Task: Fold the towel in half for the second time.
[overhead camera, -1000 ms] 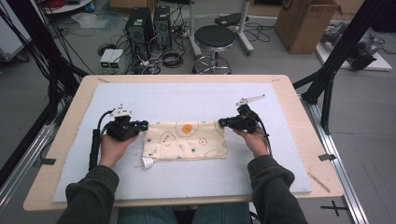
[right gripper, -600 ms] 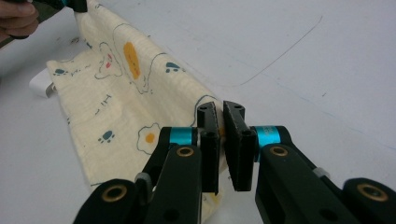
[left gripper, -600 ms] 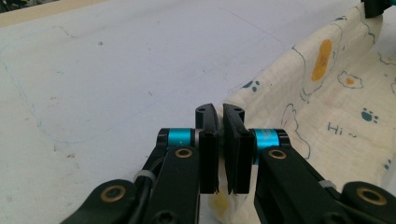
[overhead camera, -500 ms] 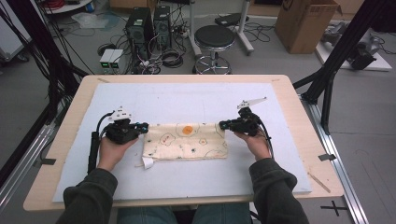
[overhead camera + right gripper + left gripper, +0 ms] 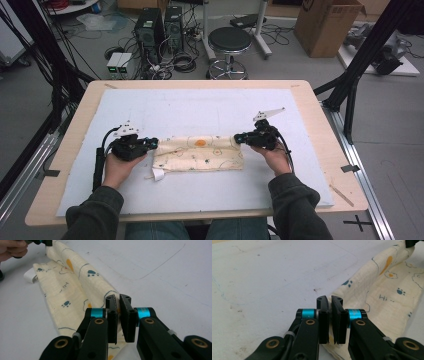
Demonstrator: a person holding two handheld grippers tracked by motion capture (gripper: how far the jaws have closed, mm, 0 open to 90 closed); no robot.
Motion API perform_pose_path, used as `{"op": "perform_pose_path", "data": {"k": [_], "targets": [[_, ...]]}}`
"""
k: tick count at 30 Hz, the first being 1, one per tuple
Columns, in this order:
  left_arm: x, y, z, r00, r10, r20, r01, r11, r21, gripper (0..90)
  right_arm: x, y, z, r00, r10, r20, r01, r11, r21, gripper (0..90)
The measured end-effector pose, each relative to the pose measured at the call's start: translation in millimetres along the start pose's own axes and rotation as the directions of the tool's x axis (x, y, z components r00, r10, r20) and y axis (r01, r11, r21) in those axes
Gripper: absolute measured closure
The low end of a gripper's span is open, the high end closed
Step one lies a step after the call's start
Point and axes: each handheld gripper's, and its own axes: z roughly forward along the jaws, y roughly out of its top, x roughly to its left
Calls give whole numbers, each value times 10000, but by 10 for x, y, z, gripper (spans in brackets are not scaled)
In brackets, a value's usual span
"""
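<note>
A cream cloth (image 5: 200, 155) printed with paw marks and an orange spot lies folded near the middle of the white mat (image 5: 210, 110). Its far edge is lifted into a rolled ridge between my two grippers. My left gripper (image 5: 154, 143) is shut on the ridge's left end. In the left gripper view, its jaws (image 5: 329, 300) pinch the cloth (image 5: 387, 290). My right gripper (image 5: 239, 137) is shut on the right end. In the right gripper view, fabric (image 5: 75, 285) is caught between its jaws (image 5: 118, 298). A white label (image 5: 158, 174) sticks out at the cloth's near left corner.
The mat covers a wooden table (image 5: 320, 100) with bare margins on all sides. On the floor beyond the far edge stand a black stool (image 5: 229, 40), computer towers (image 5: 160, 25) with tangled cables, and a cardboard box (image 5: 327, 22). Black frame posts (image 5: 360, 65) rise at the right.
Both grippers have drawn slightly toward the person, bringing the cloth's far edge with them. Both grips are unchanged.
</note>
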Motion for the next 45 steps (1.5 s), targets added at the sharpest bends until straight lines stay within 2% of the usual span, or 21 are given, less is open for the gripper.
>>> {"op": "perform_pose_path", "data": {"k": [9,19,22,26,35,38,41,43,45], "targets": [[-44,-38,-57,9998,173,94,-173,9998,-18,846,77,-5,-36,9996,-265,-68,264,9996,-71,848],[-129,-56,-103,9977,627,265,-633,9978,207,844,136,-66,-74,9988,-471,-145,470,9989,-96,848],[-161,-52,-116,9973,678,295,-682,9976,148,844,160,-82,-86,9987,-501,-136,500,9987,-73,848],[-189,-56,-127,9941,1044,292,-1055,9936,407,844,192,-123,-103,9982,-580,-155,580,9983,-36,847],[-257,-73,-127,9895,1399,373,-1422,9873,702,843,243,-220,-101,9974,-668,-271,673,9976,156,846],[-271,-71,-138,9883,1469,408,-1496,9860,739,844,257,-248,-102,9972,-694,-274,699,9974,158,846],[-285,-88,-151,9891,1397,458,-1425,9876,659,842,270,-272,-110,9974,-649,-321,657,9975,247,846],[-278,-133,-172,9917,1161,549,-1188,9917,490,843,272,-288,-111,9968,-721,-348,729,9971,213,846],[-275,-177,-170,9918,1159,535,-1192,9909,626,842,281,-305,-117,9969,-695,-377,706,9972,265,845]]}}
